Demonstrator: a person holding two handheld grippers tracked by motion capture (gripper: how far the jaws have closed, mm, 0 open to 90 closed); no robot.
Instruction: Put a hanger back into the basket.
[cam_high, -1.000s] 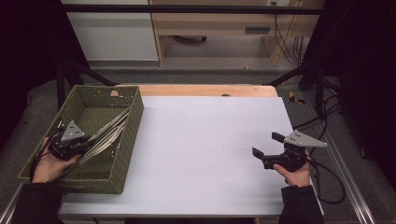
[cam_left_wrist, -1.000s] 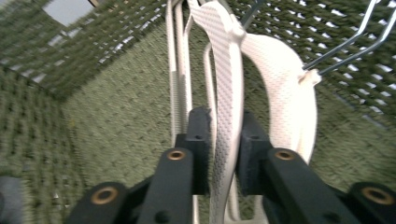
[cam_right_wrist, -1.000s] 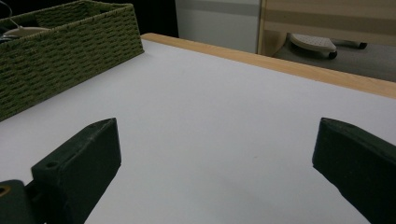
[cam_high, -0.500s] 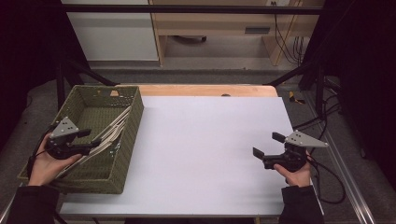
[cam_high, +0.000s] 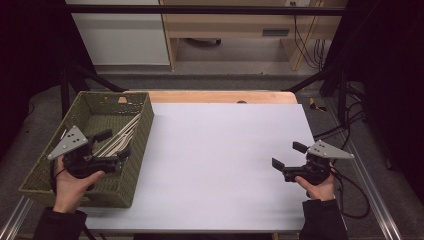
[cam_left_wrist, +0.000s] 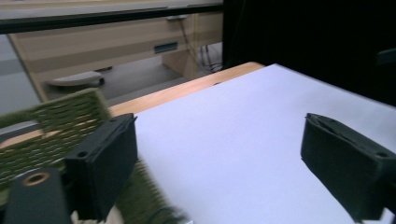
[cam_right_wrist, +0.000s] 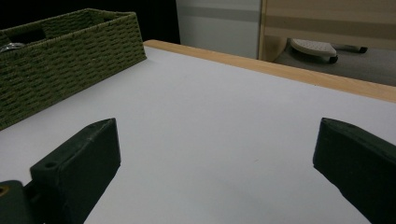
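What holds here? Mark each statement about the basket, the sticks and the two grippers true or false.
1. The basket stands at the table's right edge. False: it stands at the left edge.
2. The pale sticks lie inside the basket. True.
3. The left gripper clamps a stick. False: its jaws have just been opening and stand wide with nothing between them.
4. The right gripper is open over the bare white table. True.
5. The right gripper holds a cup. False: nothing is between its jaws.
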